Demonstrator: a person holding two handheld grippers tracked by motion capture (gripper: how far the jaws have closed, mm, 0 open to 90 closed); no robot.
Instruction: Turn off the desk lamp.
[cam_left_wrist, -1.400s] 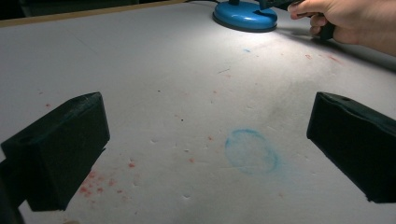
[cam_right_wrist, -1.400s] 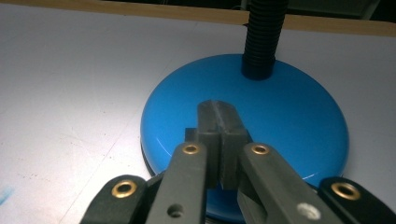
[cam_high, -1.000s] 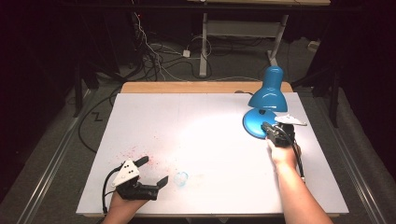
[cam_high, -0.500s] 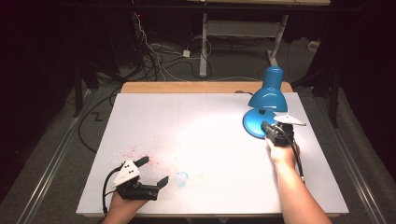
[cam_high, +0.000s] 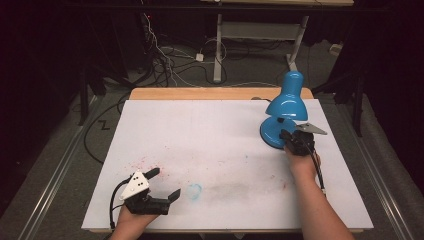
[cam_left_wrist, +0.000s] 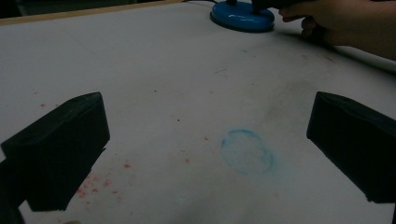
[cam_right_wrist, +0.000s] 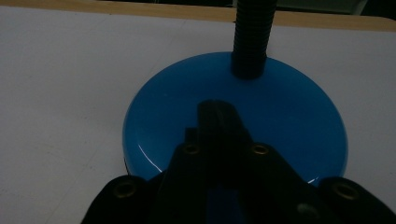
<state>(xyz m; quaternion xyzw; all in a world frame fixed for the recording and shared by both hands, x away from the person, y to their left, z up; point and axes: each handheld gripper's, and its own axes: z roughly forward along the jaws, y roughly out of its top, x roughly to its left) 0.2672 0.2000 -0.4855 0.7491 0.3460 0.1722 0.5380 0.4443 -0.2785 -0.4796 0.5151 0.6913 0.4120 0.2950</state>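
1. While the white table (cam_high: 220, 150) lies lit from above in the high view, a blue desk lamp (cam_high: 285, 107) stands toward 2 o'clock on it, its shade above its round base (cam_high: 272, 135). The right tool (cam_high: 290, 136), held by the right hand (cam_high: 300, 160), sits at the base's 4 o'clock edge, its tip over the rim; its jaws are too small here to tell how they stand. The left tool (cam_high: 162, 184) rests near the table's 7 o'clock corner in the left hand (cam_high: 131, 220), its jaws spread wide and pointing toward 2 o'clock. A faint blue ring mark (cam_high: 194, 190) lies just beside it at 3 o'clock, and red specks (cam_high: 142, 164) are scattered at its 11 o'clock.

2. Seen along the left tool (cam_left_wrist: 205, 140) in the left gripper view, the two black jaws stand far apart with nothing between them but the table (cam_left_wrist: 140, 70). The blue ring mark (cam_left_wrist: 247, 151) lies between them, nearer the right-hand jaw. At 12 o'clock, well away, are the lamp's base (cam_left_wrist: 243, 18) and the right hand (cam_left_wrist: 341, 23) beside it.

3. Looking along the right tool (cam_right_wrist: 217, 116) in the right gripper view, the jaws are pressed together into one dark tip, clasping nothing. That tip lies over the glossy blue base (cam_right_wrist: 289, 130); whether it touches the surface I cannot tell. The black ribbed neck (cam_right_wrist: 251, 37) rises from the base at 12 o'clock.
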